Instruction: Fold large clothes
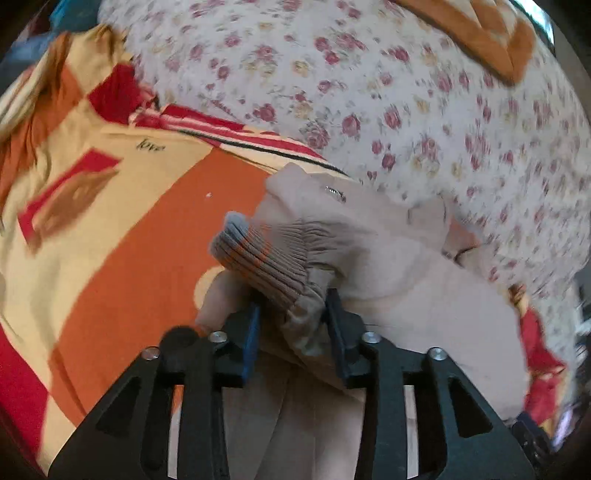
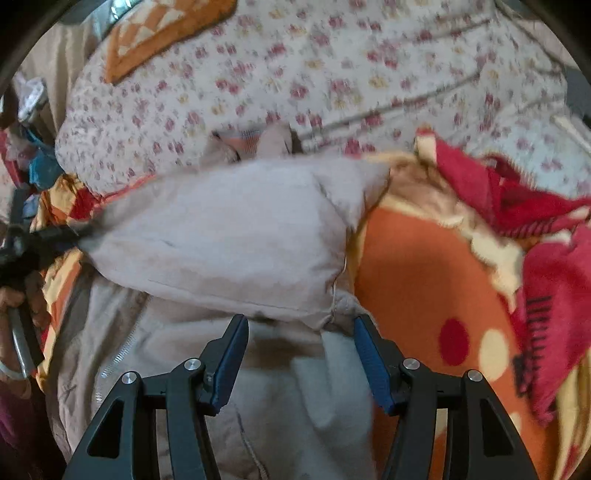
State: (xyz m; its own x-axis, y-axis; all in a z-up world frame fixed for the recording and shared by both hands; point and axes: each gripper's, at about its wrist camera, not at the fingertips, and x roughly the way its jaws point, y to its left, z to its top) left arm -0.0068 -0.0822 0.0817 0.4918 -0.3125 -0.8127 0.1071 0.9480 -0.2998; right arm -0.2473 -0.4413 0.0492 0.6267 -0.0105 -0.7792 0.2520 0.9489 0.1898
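Note:
A beige jacket [image 1: 406,288] lies bunched on the bed, its ribbed brown cuff [image 1: 266,258] sticking up between my left gripper's blue pads. My left gripper [image 1: 293,314] is shut on the sleeve just behind that cuff. In the right wrist view the jacket [image 2: 229,240] shows a folded panel lying across its body, with a zipper [image 2: 118,354] at lower left. My right gripper [image 2: 301,332] stands open just before the panel's near edge, its pads touching nothing. The left gripper [image 2: 74,234] appears at that view's left edge, pinching the jacket.
An orange, cream and red blanket [image 1: 147,240] [image 2: 406,277] covers the bed under the jacket. A floral quilt [image 1: 369,92] [image 2: 332,74] is heaped behind it, with an orange patterned pillow [image 1: 480,33] [image 2: 159,33] beyond. A hand [image 2: 14,295] holds the left gripper's handle.

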